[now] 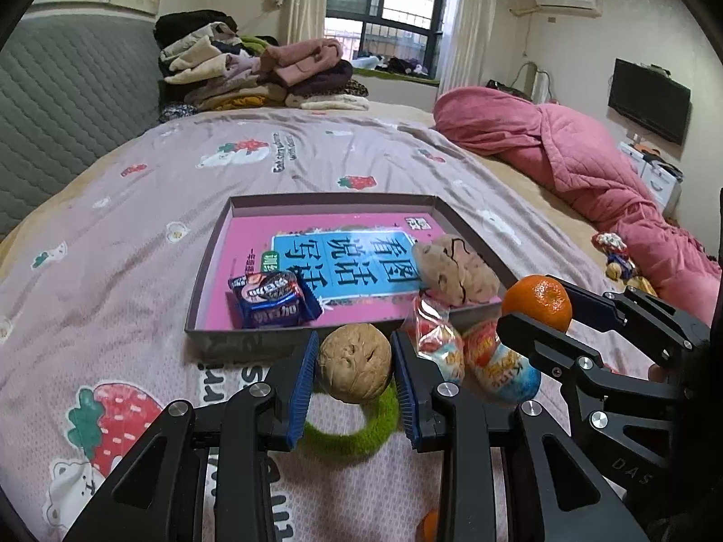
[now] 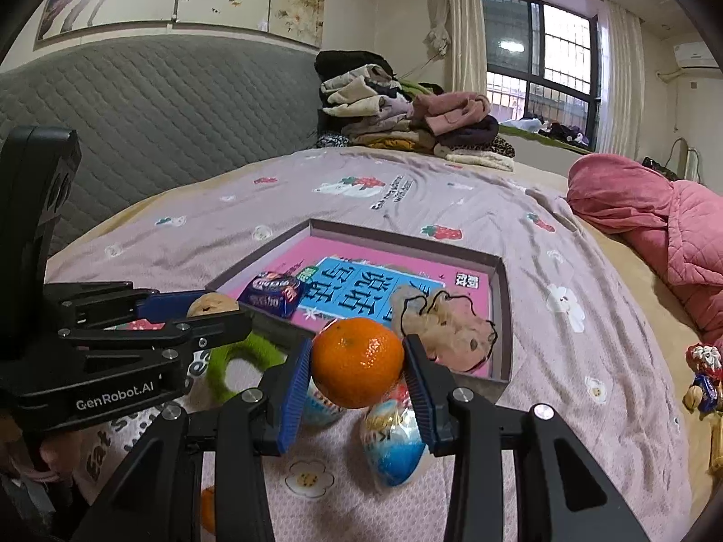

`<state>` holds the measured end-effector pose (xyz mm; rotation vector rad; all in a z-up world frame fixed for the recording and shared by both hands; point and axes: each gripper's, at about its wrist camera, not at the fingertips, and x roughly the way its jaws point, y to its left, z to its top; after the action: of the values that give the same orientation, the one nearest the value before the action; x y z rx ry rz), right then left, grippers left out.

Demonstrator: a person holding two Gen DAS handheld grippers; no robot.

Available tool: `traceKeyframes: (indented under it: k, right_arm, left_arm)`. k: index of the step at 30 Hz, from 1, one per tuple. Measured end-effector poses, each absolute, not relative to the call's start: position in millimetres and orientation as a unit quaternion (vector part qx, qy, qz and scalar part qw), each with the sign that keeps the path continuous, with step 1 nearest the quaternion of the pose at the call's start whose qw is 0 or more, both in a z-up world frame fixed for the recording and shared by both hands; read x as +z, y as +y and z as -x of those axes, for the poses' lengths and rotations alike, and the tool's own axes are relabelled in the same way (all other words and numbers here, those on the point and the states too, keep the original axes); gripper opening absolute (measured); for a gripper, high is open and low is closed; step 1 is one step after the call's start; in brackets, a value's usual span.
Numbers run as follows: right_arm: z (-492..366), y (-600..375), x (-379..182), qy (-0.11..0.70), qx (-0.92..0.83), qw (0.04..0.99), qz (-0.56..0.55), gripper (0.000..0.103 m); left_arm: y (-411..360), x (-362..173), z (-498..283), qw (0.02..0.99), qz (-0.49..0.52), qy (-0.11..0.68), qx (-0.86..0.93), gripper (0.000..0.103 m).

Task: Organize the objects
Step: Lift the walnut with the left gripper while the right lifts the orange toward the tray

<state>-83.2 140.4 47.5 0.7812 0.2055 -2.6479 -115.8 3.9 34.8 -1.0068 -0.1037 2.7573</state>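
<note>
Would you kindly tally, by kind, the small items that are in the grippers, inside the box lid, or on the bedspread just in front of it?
Walnuts: 1, walnut in the left gripper
Oranges: 1, orange in the right gripper
Wrapped snacks: 3, blue packet, two packets
Plush toys: 1, plush toy
Green rings: 1, green ring
Total: 7

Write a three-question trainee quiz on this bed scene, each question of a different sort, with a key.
1. True or false: the left tool is shut on the walnut.
2. Multiple choice: what does the right tool hold? A) green ring B) tangerine C) blue snack packet
3. Fill in: the blue snack packet lies inside the ____.

Key
1. True; both pads touch the walnut.
2. B; the tangerine sits between its pads, while the green ring lies on the bedspread.
3. Tray, beside the beige plush toy.
</note>
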Motion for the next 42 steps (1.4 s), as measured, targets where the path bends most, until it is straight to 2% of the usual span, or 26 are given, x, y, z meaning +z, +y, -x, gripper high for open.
traceKeyframes:
  k: [24,42]
  right_arm:
    - [109.4,147.8,70.0,0.026,-0.957,0.159,-0.242,0.041]
    - [136.1,165.3,73.8,0.025,-0.969,0.125,-0.210,0.041]
  left_arm:
    - [0.9,51.9,134.1,0.067,0.309,-0.044,0.948,0.034]
    - [-2.1,51.1,173.6,0.039,0.319,-0.049,0.946,0.034]
